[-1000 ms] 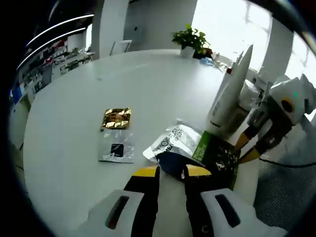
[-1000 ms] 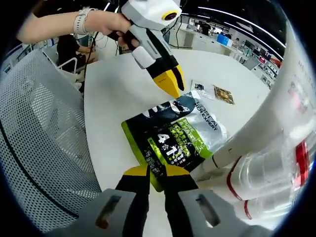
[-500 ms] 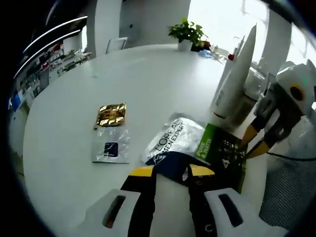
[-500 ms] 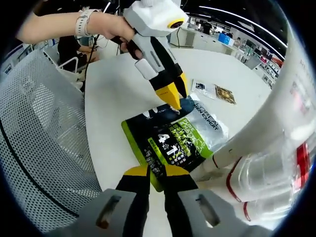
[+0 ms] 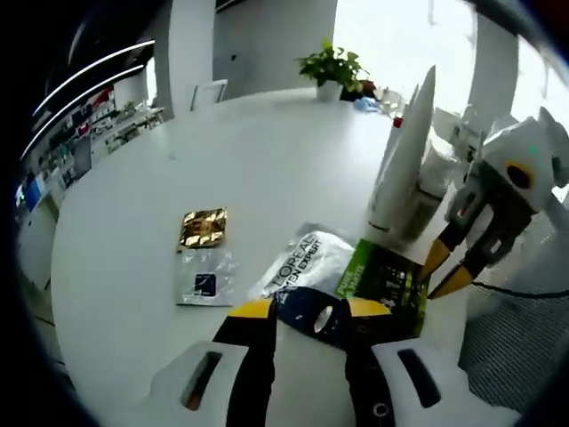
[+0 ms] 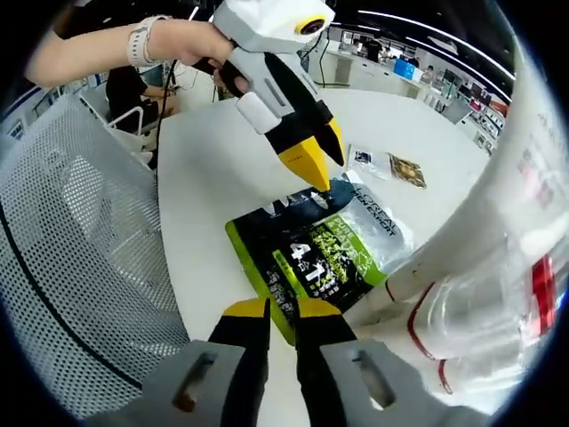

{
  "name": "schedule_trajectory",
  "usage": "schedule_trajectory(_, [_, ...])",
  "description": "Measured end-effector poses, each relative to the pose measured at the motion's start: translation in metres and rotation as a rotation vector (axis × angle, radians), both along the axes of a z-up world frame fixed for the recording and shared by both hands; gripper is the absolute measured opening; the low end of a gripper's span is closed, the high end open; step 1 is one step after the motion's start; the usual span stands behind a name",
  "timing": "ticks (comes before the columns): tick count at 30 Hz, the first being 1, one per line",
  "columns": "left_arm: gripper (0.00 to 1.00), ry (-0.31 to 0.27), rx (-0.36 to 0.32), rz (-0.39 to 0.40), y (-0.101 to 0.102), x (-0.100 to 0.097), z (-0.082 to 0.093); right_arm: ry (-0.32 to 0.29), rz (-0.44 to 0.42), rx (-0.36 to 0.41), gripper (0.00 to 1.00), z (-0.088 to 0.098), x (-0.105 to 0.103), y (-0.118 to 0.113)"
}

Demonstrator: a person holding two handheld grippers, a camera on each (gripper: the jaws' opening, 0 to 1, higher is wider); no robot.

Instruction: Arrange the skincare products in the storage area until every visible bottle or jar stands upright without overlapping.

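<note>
Sachets, using the L'Oreal pouch [image 5: 307, 265] as landmark: gold sachet [image 5: 204, 228] and clear one [image 5: 204, 286] lie flat to its left, well apart. Pouch is silver-dark, flat on the white table [image 5: 240, 151], partly under the green-black "4" packet [image 6: 316, 262] on its right. Left gripper [image 5: 309, 310] sits at the pouch's near edge, jaws slightly apart, grip unclear. White tube [image 5: 400, 165] stands upright beyond the packet. Right gripper [image 6: 282, 310] looks closed, at the packet's edge. Potted plant [image 5: 333, 69] far back.
</note>
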State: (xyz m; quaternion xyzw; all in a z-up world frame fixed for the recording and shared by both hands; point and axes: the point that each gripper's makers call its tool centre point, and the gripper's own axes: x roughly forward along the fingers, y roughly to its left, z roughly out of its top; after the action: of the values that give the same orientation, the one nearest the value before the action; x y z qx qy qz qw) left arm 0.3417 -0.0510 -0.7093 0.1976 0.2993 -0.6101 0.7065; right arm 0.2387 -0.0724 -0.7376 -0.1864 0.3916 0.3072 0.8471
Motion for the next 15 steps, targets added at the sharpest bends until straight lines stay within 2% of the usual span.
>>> schedule_trajectory(6, [0.30,-0.001,-0.045,0.006,0.002,-0.011,0.023,-0.064,-0.029,0.067,0.10,0.035,0.000,0.000])
schedule_trajectory(9, [0.32,-0.014,-0.067,0.016,0.004,-0.014,0.034,-0.086,-0.023,0.071,0.10,0.046,-0.002,0.000])
schedule_trajectory(12, [0.33,-0.007,-0.093,0.024,0.007,-0.021,0.047,-0.097,-0.042,0.126,0.11,0.062,-0.005,0.001])
schedule_trajectory(15, [0.36,-0.003,-0.114,0.025,0.009,-0.027,0.057,-0.122,-0.048,0.133,0.12,0.074,-0.009,-0.001])
